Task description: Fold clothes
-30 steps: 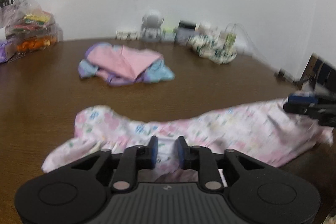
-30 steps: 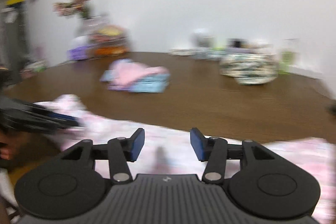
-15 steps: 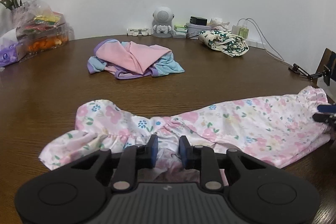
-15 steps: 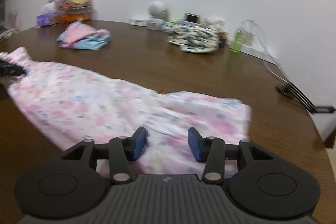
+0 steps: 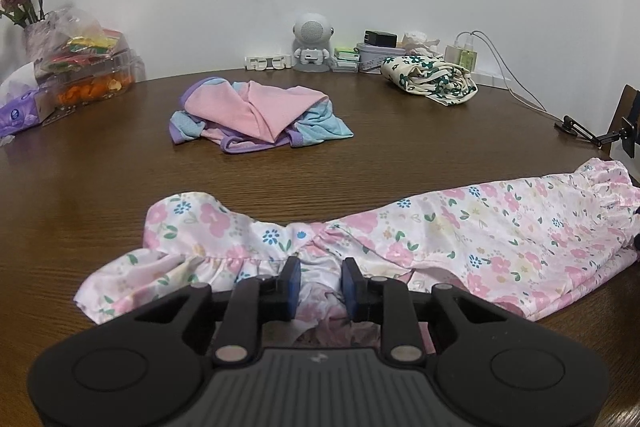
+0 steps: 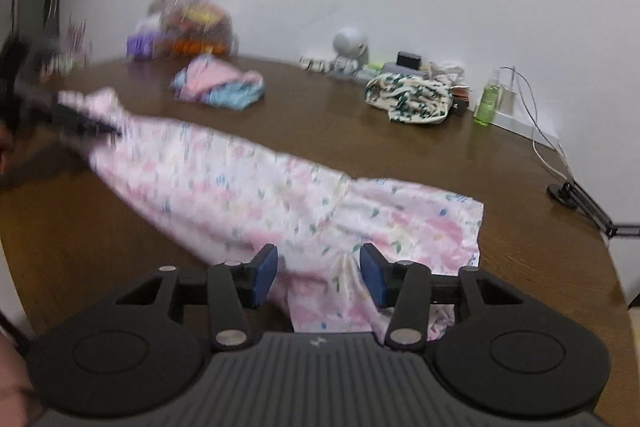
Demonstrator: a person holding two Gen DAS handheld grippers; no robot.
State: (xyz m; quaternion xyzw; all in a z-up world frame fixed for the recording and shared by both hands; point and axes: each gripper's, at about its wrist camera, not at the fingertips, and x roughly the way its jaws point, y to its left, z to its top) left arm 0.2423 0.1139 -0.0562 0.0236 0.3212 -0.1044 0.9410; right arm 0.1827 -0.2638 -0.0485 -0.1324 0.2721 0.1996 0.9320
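A pink floral garment [image 5: 460, 231] lies stretched across the brown table [image 5: 100, 187]. In the left wrist view my left gripper [image 5: 320, 281] is shut on the bunched gathered edge at the garment's near end. The right wrist view shows that same gripper [image 6: 86, 123], blurred, at the garment's [image 6: 240, 183] far left end. My right gripper [image 6: 319, 273] sits at the other end. Its jaws are closing with a fold of the fabric between them, and a gap still shows beside the left pad.
A pink, blue and purple clothes pile [image 5: 256, 115] lies mid-table. A folded green-flowered cloth [image 5: 432, 79], a small robot figure [image 5: 312, 43] and chargers line the wall. Snack boxes [image 5: 88, 75] and flowers stand at the left. A black clamp stand [image 6: 576, 199] and cable lie near the right edge.
The right gripper has slid away along the garment to its far right end, and its jaws have narrowed. The garment lies straighter. The left gripper has stayed in place.
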